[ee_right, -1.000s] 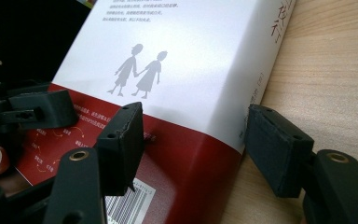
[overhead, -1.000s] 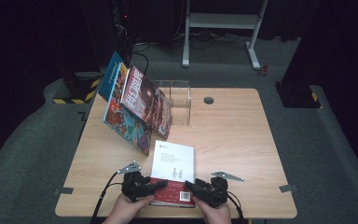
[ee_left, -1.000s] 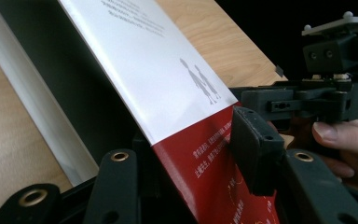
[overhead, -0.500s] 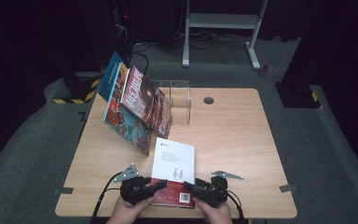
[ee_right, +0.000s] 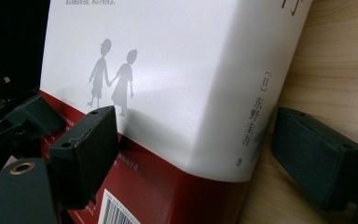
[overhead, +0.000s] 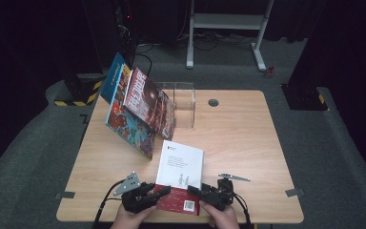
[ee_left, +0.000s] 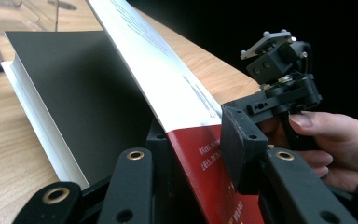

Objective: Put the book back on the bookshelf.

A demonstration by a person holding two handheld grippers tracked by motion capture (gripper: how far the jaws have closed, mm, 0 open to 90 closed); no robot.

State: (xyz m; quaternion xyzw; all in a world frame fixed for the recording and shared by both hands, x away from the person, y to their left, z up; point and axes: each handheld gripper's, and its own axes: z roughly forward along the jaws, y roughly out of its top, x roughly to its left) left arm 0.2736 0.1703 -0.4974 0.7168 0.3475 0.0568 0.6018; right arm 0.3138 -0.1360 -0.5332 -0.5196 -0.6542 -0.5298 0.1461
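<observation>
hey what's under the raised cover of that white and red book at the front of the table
Under the lifted white and red cover lies a dark inner page on the white page block, which rests on the table. The left gripper holds the cover's edge. Whatever lies beneath the book is hidden.

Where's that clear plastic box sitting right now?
In the high view, the clear box stands toward the table's far edge, left of centre, right beside the leaning stack of colourful books.
</observation>
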